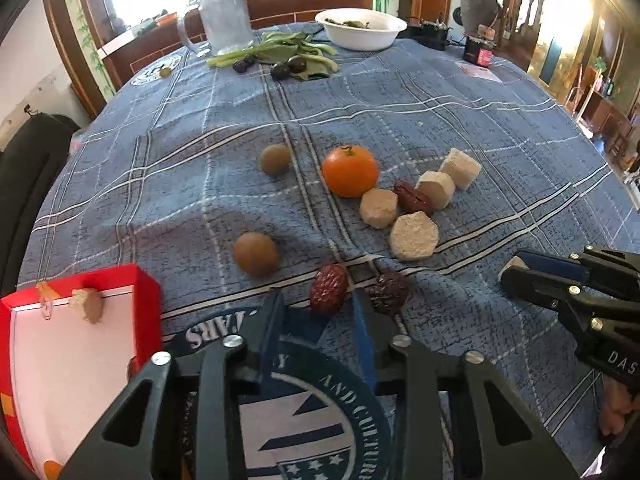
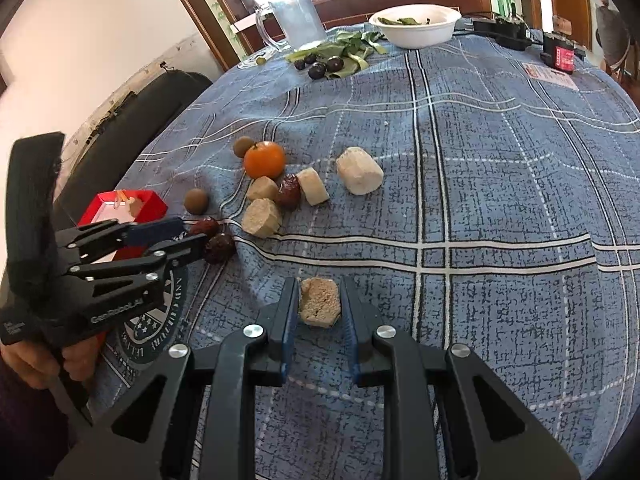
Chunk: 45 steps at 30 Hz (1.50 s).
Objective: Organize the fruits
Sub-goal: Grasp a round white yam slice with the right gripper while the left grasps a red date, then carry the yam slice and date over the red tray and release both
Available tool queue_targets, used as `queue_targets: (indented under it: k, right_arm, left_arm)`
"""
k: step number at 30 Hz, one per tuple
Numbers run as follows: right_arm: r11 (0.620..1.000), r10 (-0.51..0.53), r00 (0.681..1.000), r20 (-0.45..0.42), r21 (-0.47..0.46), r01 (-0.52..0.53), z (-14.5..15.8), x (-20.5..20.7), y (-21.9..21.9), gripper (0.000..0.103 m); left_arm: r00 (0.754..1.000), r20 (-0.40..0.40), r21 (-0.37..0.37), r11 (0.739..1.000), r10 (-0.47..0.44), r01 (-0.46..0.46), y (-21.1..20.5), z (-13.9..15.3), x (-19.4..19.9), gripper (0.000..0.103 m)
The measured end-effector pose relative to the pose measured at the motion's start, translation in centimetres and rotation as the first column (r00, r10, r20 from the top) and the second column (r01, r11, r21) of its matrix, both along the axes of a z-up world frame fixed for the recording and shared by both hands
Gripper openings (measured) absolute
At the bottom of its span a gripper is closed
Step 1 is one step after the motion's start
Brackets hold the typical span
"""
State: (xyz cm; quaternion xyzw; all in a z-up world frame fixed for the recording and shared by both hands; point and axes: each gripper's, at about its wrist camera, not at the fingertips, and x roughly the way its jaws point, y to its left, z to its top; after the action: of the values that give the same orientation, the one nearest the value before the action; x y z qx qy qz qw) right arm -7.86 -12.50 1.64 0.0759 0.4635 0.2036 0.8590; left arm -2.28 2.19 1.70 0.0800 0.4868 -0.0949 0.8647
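Note:
A red date (image 1: pixel 329 294) lies on the blue plaid cloth between the fingertips of my left gripper (image 1: pixel 318 300). The right finger touches it and a gap shows on the left side, so the jaws stand open around it. A darker date (image 1: pixel 388 292) rests just outside the right finger. My right gripper (image 2: pixel 320 300) is shut on a pale fibrous chunk (image 2: pixel 319 302), low over the cloth. Beyond lie a mandarin (image 1: pixel 350 176), two brown round fruits (image 1: pixel 256 255), several pale chunks (image 1: pixel 414 236) and another date (image 1: pixel 414 199). A red box (image 1: pixel 80 340) at the left holds one pale chunk (image 1: pixel 88 306).
At the far side of the table stand a glass mug (image 1: pixel 224 16), a white bowl (image 1: pixel 360 28), green leaves with dark plums (image 1: pixel 288 60) and a dark jar (image 1: pixel 478 50). A black chair (image 1: pixel 28 184) sits off the left edge. A hand (image 2: pixel 40 356) holds the left gripper.

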Motion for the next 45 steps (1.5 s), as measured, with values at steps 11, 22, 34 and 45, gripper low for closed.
queue_targets:
  k: [11, 22, 34, 45]
  right_arm:
    - [0.999, 0.022, 0.999, 0.027, -0.040, -0.021, 0.0, -0.2, 0.4, 0.023]
    - [1.000, 0.027, 0.969, 0.247, -0.004, -0.027, 3.0, -2.4, 0.8, 0.023]
    - [0.999, -0.046, 0.976, 0.214, 0.026, 0.041, 3.0, -1.8, 0.5, 0.023]
    - [0.934, 0.312, 0.900, 0.305, 0.078, -0.350, 9.0, -6.4, 16.3, 0.023]
  left_arm:
    - [1.000, 0.028, -0.038, 0.999, 0.000, 0.001, -0.1, 0.7, -0.7, 0.017]
    - [0.969, 0.222, -0.117, 0.989, 0.110, -0.085, 3.5, 6.9, -7.3, 0.017]
    - [0.895, 0.322, -0.135, 0.950, 0.309, -0.280, 12.9, 8.8, -12.9, 0.017]
    - [0.835, 0.304, -0.170, 0.889, 0.458, -0.426, 19.5, 7.1, -16.2, 0.017]
